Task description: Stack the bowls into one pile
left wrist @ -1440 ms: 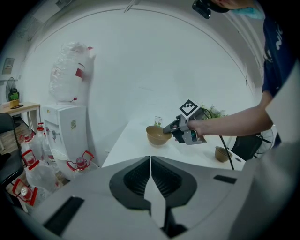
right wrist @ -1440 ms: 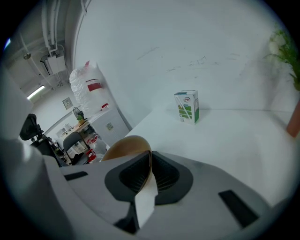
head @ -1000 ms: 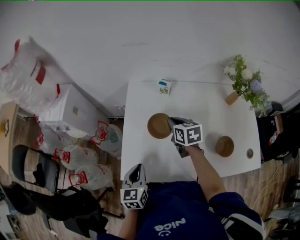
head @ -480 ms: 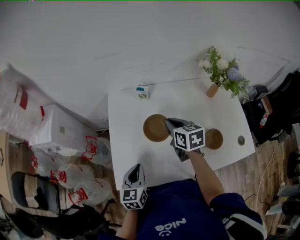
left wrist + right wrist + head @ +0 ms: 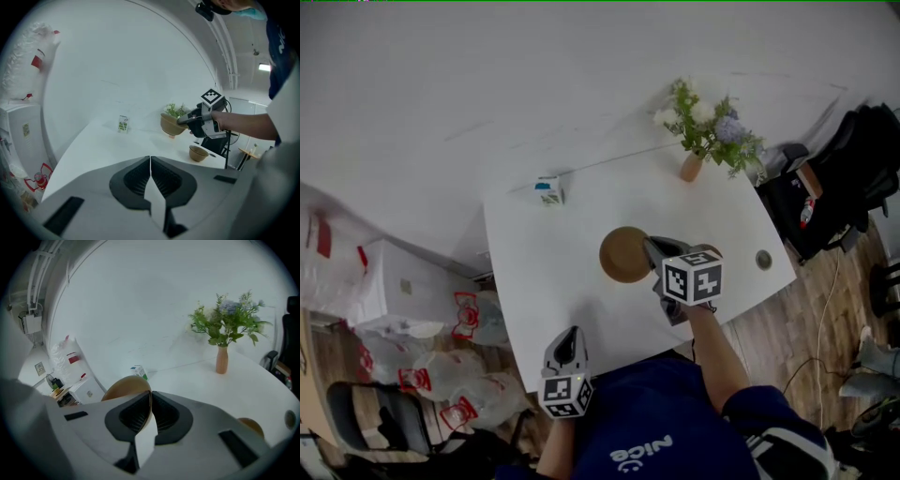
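A brown wooden bowl [image 5: 623, 254] hangs above the white table [image 5: 553, 281], lifted by its rim. My right gripper [image 5: 649, 246] is shut on that rim, and the bowl's edge [image 5: 124, 387] shows pinched between the jaws in the right gripper view. The left gripper view shows the held bowl [image 5: 171, 125] in the air, with a second, smaller brown bowl [image 5: 198, 152] standing on the table below the right gripper [image 5: 183, 121]. This second bowl [image 5: 251, 425] is hidden in the head view. My left gripper [image 5: 567, 345] is shut and empty at the table's front edge.
A vase of flowers [image 5: 692, 167] stands at the table's far right. A small carton [image 5: 548, 190] sits at the far left corner and a small round object [image 5: 763, 260] near the right edge. Plastic bags [image 5: 441, 375] lie on the floor to the left.
My right gripper has carried the held bowl up and to the right across the table, over toward the second bowl. The left gripper stays at the front edge.
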Available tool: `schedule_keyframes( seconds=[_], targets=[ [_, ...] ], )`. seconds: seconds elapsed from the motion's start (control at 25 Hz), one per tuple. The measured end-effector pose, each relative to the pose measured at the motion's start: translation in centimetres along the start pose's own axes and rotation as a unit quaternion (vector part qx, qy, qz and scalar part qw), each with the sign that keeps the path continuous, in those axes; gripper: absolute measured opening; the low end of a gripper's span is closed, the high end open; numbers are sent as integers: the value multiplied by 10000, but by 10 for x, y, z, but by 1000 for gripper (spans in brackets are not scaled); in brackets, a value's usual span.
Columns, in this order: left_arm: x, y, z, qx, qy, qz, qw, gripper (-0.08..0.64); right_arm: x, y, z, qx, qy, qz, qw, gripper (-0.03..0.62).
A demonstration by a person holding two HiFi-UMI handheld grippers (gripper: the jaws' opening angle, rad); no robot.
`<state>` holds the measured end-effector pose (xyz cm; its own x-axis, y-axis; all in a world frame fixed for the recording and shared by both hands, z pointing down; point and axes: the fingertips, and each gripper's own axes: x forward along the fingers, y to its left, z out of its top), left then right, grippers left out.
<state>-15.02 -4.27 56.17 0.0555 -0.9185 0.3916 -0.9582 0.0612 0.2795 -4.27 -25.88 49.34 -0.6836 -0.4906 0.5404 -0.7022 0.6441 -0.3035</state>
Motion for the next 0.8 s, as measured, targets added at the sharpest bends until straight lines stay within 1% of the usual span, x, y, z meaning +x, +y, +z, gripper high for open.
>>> schedule_keyframes(
  seconds=[0.2, 0.4, 0.8],
  targets=[
    [12, -17, -1, 125, 84, -268, 9995, 23, -27, -37, -7, 337, -126, -371, 9987, 35],
    [23, -32, 0, 223, 145, -482, 9985, 23, -51, -72, -12, 579, -217, -728, 9954, 35],
    [38, -48, 1, 304, 214, -662, 9971, 23, -92, -137, -28, 1042, -306, -1416, 9840, 35]
  ],
)
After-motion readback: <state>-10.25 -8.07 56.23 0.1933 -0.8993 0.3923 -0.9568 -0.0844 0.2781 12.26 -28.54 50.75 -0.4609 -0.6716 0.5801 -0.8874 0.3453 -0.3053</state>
